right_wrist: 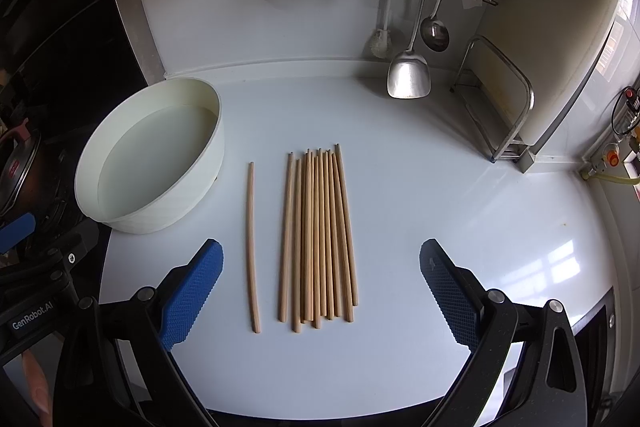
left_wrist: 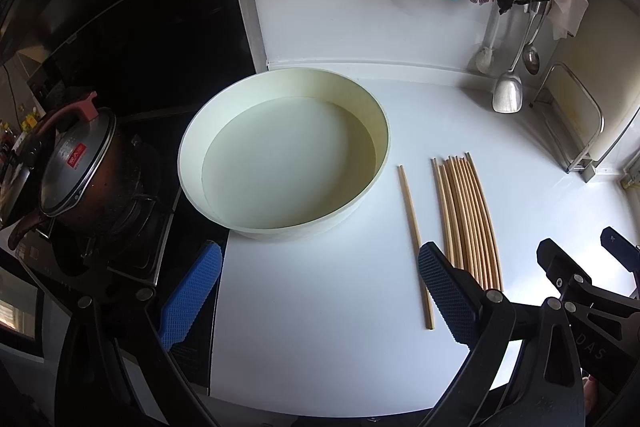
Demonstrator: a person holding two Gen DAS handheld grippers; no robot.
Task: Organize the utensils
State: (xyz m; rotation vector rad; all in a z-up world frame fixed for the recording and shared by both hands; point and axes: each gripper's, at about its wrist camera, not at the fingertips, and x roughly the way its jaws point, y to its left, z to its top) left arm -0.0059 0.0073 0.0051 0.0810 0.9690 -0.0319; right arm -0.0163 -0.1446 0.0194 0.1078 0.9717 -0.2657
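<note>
Where the white countertop (right_wrist: 400, 327) meets the stove at far left, a lidded dark pot (left_wrist: 86, 183) sits on the burner. Right of it: round cream tub (left_wrist: 284, 155), resting on the counter near the back wall. Next: single chopstick (right_wrist: 252, 247), lying apart from the rest; then the chopstick bundle (right_wrist: 318, 239), laid side by side, running near to far. Far right: metal spatula (right_wrist: 408, 75), ladle (right_wrist: 435, 31), brush and rags hung on a wall rail; wire rack (right_wrist: 504, 107) holding a cutting board. Left gripper (left_wrist: 320, 291): jaws wide apart, empty. Right gripper (right_wrist: 320, 291): jaws wide apart, empty, flanking the chopsticks' near ends.
</note>
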